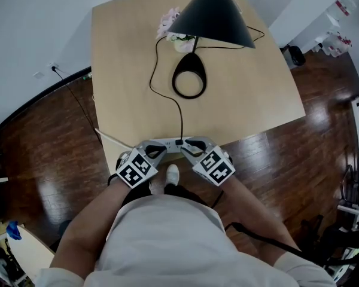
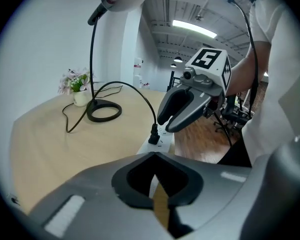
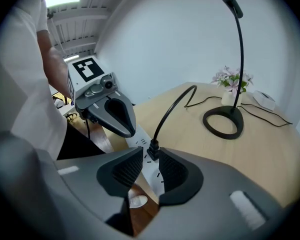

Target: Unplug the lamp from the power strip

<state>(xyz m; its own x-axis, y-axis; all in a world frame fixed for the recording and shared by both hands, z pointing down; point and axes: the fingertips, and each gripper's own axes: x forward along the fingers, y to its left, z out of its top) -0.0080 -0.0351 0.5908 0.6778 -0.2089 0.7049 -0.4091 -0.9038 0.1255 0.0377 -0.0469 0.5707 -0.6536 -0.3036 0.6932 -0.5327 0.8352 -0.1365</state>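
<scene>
A black lamp (image 1: 212,17) with a ring base (image 1: 188,79) stands on the light wooden table (image 1: 125,70). Its black cord runs to a plug (image 1: 179,142) seated in the white power strip (image 1: 170,142) at the table's near edge. My right gripper (image 3: 151,156) is open, its ribbed pads (image 3: 172,170) on either side of the plug (image 3: 153,149). My left gripper (image 2: 155,156) is shut, its tips down on the strip's (image 2: 161,140) left end; I cannot tell whether it grips it. Both grippers, left (image 1: 157,150) and right (image 1: 194,146), face each other over the strip.
A small pot of pink flowers (image 1: 176,34) stands behind the lamp base. The strip's own white cable (image 1: 110,137) trails off the table's left edge. Dark wooden floor surrounds the table, and the person's shoe (image 1: 172,173) shows below the near edge.
</scene>
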